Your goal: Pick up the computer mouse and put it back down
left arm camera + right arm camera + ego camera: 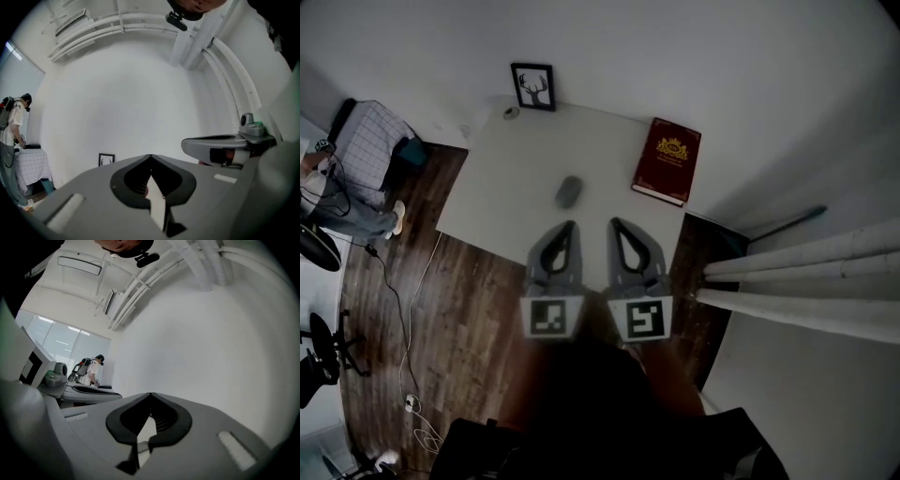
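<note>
A grey computer mouse [569, 191] lies near the middle of the white table [506, 178] in the head view. My left gripper [569, 225] hangs just short of the mouse, over the table's near edge, shut and empty. Beside it, my right gripper [614, 223] is also shut with nothing in it. Both point level toward the far wall. In the left gripper view the jaws [150, 157] meet at their tips, and the right gripper's side [220, 149] shows at the right. The right gripper view shows its own jaws [150, 394] closed. The mouse is hidden in both gripper views.
A dark red book [667, 159] lies at the table's right side. A framed deer picture [533, 86] leans on the wall at the back, with a small round object [511, 112] beside it. White pipes [797, 281] run along the right. A person [11, 140] stands far left.
</note>
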A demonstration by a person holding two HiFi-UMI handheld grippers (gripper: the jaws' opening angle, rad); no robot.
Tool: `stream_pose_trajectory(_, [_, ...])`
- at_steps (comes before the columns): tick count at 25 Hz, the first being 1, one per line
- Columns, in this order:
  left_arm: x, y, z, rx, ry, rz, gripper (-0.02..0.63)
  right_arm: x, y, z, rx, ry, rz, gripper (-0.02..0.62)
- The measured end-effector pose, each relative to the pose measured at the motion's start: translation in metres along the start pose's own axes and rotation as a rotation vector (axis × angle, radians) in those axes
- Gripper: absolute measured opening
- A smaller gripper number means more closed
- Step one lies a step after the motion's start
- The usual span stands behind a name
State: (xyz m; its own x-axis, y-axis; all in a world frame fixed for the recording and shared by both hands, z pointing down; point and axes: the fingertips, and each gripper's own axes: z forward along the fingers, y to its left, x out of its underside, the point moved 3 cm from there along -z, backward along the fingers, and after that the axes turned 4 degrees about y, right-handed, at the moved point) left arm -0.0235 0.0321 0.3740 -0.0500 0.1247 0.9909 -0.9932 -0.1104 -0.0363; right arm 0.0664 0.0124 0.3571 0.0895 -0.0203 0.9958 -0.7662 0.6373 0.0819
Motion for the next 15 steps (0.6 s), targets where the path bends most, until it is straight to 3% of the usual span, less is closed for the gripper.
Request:
stream_pose_trajectory(9, [0.034,0.048,0.064,0.026,0.103,-0.026,0.002,0.031,-0.001,0.078,0.017,0.082,0.022,0.014])
stream_pose_trajectory(15, [0.065,0.073,0.097,0.060,0.188,-0.059,0.002,0.066,0.004,0.122,0.027,0.189,0.041,0.014])
